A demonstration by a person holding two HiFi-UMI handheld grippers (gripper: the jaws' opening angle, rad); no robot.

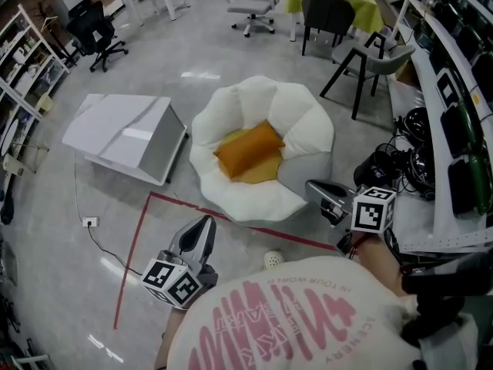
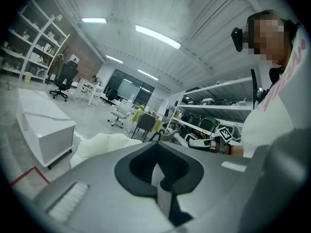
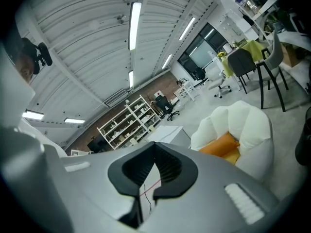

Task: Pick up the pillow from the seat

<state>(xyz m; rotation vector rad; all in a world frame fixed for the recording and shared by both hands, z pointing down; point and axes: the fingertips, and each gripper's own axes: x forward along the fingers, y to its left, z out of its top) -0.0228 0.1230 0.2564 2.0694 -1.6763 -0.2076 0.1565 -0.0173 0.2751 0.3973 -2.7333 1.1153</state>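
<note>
Head view: L gripper (image 1: 205, 223) and R gripper (image 1: 314, 186) sit low in frame, both short of the seat (image 1: 308, 122), touching nothing. 1 orange pillow (image 1: 248, 149) lies mid-seat on a yellow pad (image 1: 262, 173). 1 white seat, 1 white box (image 1: 127, 133) on the floor beside it.
L gripper view: jaws fully together, nothing btwn.
R gripper view: jaws together too, empty. Pillow is ahead in the seat, well apart.

The floor (image 1: 231, 236) before the white seat (image 1: 308, 122) is open; only a small ball (image 1: 273, 260) lies there. From above, the orange pillow (image 1: 248, 148) is uncovered. A white cabinet (image 1: 127, 137) stands at the left, and the shelf (image 1: 441, 141) with cables (image 1: 408, 164) crowds the right.
</note>
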